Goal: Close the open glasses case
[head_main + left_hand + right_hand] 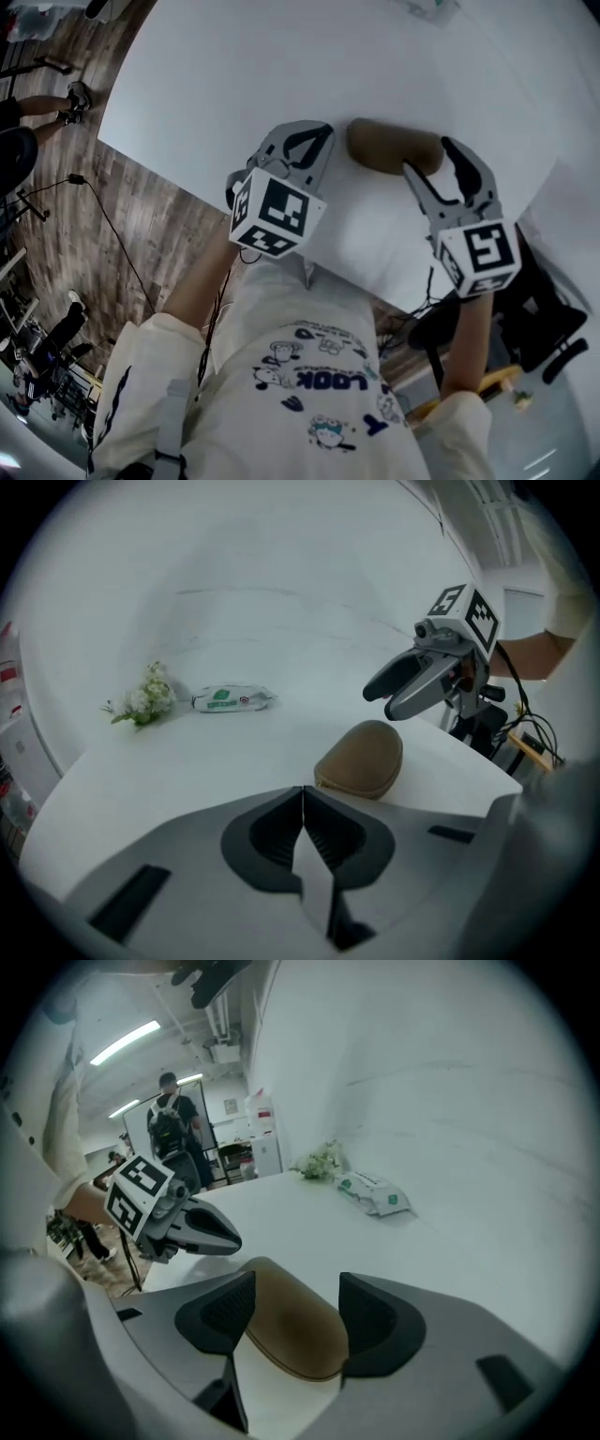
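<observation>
Your left gripper's [302, 148] jaws are pressed together, empty; your right gripper's [431, 161] jaws stand apart about one end of the brown glasses case [389, 148], lying on the white table [234, 75]

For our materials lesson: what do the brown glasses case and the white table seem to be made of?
Glasses case: probably fabric or faux leather over a stiff shell; matte tan, domed, seamed edge. Table: likely laminate or painted board; smooth, plain white.
</observation>
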The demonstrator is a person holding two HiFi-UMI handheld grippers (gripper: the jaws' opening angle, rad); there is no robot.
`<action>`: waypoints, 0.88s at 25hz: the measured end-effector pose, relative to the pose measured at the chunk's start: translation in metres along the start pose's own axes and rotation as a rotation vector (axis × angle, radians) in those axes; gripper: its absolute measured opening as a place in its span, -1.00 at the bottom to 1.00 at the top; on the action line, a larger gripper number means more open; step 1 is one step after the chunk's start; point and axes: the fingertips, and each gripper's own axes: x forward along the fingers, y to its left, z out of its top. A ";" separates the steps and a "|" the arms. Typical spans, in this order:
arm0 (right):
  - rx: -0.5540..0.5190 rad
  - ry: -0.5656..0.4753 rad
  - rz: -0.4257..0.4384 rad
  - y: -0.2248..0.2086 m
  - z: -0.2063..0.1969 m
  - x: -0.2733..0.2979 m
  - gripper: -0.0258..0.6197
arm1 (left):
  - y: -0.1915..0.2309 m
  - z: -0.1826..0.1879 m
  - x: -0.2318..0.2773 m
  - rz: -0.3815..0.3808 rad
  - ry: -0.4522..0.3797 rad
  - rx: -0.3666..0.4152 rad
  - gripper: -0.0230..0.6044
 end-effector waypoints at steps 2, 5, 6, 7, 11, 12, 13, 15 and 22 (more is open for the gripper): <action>-0.044 0.045 0.044 0.009 -0.009 0.003 -0.09 | -0.008 -0.007 0.003 -0.037 0.022 0.025 -0.92; -0.100 0.099 0.086 0.016 -0.017 0.007 -0.06 | -0.019 -0.008 0.007 -0.107 0.039 0.092 -0.78; -0.119 0.115 0.098 0.015 -0.019 0.009 -0.06 | -0.021 -0.008 0.009 -0.128 0.047 0.125 -0.69; -0.139 0.134 0.113 0.014 -0.021 0.009 -0.05 | -0.024 -0.008 0.011 -0.149 0.062 0.162 -0.64; -0.206 0.175 0.169 0.019 -0.024 0.020 -0.01 | -0.023 -0.022 0.020 -0.218 0.138 0.281 -0.57; -0.226 0.183 0.182 0.022 -0.024 0.023 0.00 | -0.021 -0.025 0.022 -0.227 0.151 0.300 -0.57; -0.250 0.197 0.194 0.023 -0.025 0.024 0.00 | -0.020 -0.027 0.023 -0.233 0.161 0.315 -0.57; -0.310 0.241 0.213 0.024 -0.027 0.023 0.00 | -0.019 -0.025 0.026 -0.252 0.170 0.332 -0.57; -0.475 0.361 0.246 0.022 -0.038 0.013 0.00 | -0.025 -0.010 0.030 -0.356 0.195 0.476 -0.57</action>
